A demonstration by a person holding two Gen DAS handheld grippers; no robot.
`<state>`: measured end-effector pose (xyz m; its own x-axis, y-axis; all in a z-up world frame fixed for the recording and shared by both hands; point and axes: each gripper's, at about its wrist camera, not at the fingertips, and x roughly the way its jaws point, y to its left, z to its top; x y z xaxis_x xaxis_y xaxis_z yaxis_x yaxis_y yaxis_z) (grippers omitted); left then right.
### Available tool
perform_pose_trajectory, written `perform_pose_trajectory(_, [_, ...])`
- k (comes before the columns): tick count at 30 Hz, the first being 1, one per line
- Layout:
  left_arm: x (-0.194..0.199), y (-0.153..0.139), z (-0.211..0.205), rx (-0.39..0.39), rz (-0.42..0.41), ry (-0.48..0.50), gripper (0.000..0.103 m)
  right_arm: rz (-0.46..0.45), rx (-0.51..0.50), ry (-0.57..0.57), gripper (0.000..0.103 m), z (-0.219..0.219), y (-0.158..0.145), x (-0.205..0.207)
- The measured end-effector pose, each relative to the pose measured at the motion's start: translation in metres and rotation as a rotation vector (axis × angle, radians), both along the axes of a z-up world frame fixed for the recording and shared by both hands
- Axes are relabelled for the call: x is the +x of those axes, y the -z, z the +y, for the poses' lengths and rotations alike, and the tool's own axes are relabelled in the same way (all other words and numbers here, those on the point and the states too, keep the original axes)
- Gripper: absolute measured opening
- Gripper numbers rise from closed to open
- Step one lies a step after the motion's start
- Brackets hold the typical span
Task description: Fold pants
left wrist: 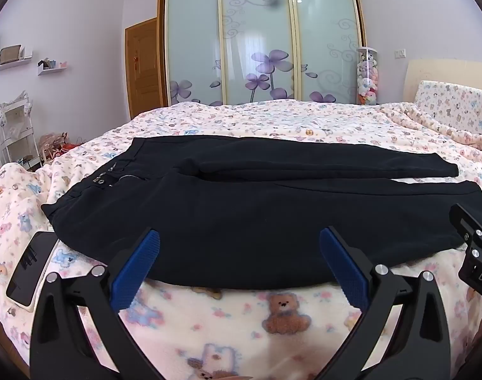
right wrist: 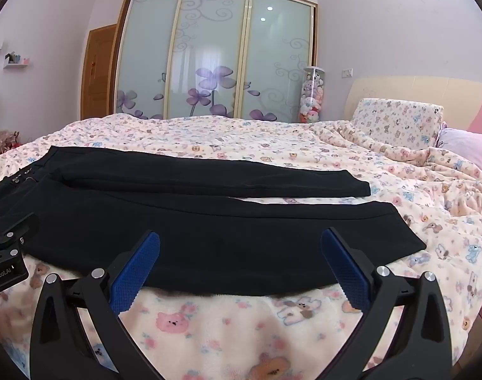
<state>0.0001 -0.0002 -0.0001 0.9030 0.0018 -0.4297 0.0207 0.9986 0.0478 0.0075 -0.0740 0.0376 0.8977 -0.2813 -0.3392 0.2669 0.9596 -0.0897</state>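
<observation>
Nearest me, my left gripper (left wrist: 239,247) and right gripper (right wrist: 241,247) both stand spread wide with nothing between the blue pads, low in each frame. Just beyond them the black pants (left wrist: 241,196) lie flat across mid-frame on the teddy-bear blanket (left wrist: 272,316). Farthest back, the wardrobe (left wrist: 256,41) fills the top.

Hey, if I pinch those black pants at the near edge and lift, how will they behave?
The black pants lie limp and flat on the fleece blanket, so they would likely drape and sag. With two separate legs, one may trail. The plush blanket could drag on the cloth when pushed.
</observation>
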Motion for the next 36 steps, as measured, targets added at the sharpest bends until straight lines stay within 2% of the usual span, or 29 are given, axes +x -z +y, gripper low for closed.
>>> perform_pose_trajectory(36, [0.0001, 0.0, 0.0, -0.001, 0.002, 0.0, 0.101, -0.001, 0.003, 0.003, 0.102, -0.0069, 0.0006, 0.0])
